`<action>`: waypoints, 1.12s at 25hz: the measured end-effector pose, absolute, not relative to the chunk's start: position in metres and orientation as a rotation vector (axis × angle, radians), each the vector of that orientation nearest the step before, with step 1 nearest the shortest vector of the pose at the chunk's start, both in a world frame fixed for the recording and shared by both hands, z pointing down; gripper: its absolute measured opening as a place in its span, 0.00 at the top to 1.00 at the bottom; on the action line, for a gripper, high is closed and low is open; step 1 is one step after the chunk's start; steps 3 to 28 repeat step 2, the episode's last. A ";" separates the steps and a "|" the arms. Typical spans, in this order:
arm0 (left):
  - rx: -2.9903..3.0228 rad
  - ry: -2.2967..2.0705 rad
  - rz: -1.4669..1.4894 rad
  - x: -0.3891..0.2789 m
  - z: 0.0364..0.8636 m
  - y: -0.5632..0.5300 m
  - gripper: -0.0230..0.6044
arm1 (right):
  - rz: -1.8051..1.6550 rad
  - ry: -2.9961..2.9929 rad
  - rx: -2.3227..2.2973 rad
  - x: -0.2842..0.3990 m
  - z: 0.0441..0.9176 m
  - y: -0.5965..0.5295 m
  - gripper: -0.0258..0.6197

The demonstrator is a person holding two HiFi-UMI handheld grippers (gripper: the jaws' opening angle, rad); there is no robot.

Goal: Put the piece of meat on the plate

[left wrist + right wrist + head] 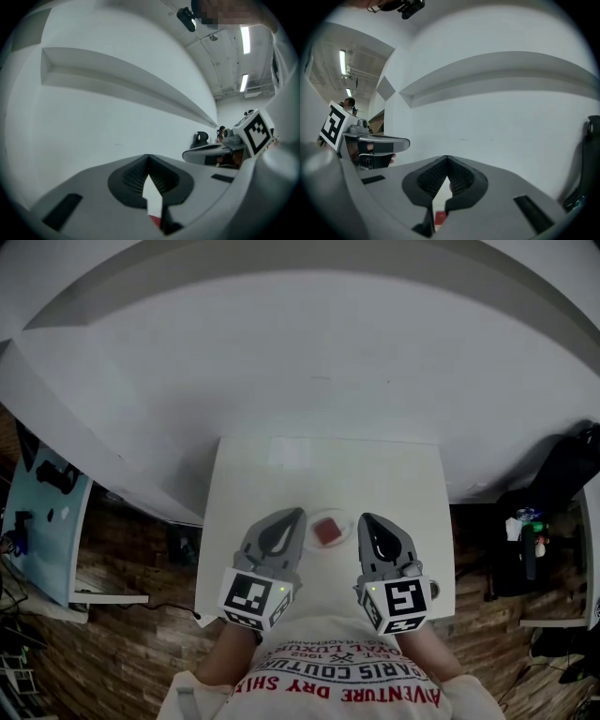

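In the head view a red piece of meat [327, 532] lies on a small pale plate [313, 519] near the front of the white table [281, 465]. My left gripper [298, 513] hangs just left of the plate, shut, with nothing between its jaws. My right gripper [364, 518] hangs just right of it, also shut and empty. In the left gripper view the left gripper [148, 157] has its tips together, and a bit of the meat [156, 220] shows through the gap below them. The right gripper view shows the right gripper [447, 158] the same way, meat [440, 218] below.
A plain white wall with a ledge rises behind the table. A blue board [42, 521] stands at the left. Dark gear on a shelf [530, 549] sits at the right. Wooden floor surrounds the table. The person's printed shirt [342, 681] fills the bottom edge.
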State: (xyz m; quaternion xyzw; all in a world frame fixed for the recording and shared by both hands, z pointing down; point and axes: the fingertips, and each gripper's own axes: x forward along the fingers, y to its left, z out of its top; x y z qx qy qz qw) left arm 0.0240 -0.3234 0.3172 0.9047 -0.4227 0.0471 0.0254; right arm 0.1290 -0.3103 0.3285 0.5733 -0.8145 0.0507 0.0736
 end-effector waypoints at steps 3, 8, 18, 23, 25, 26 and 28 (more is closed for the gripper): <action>2.795 -1.306 0.149 0.024 0.319 -0.325 0.96 | 0.157 -2.437 1.695 0.127 0.333 -0.311 0.94; 2.795 -1.306 0.149 0.024 0.319 -0.325 0.96 | 0.157 -2.437 1.695 0.127 0.333 -0.311 0.94; 2.795 -1.306 0.149 0.024 0.319 -0.325 0.96 | 0.157 -2.437 1.695 0.127 0.333 -0.311 0.94; 2.795 -1.306 0.149 0.024 0.319 -0.325 0.96 | 0.157 -2.437 1.695 0.127 0.333 -0.311 0.94; 2.795 -1.306 0.149 0.024 0.319 -0.325 0.96 | 0.157 -2.437 1.695 0.127 0.333 -0.311 0.94; 2.795 -1.306 0.149 0.024 0.319 -0.325 0.96 | 0.157 -2.437 1.695 0.127 0.333 -0.311 0.94; 2.795 -1.306 0.149 0.024 0.319 -0.325 0.96 | 0.157 -2.437 1.695 0.127 0.333 -0.311 0.94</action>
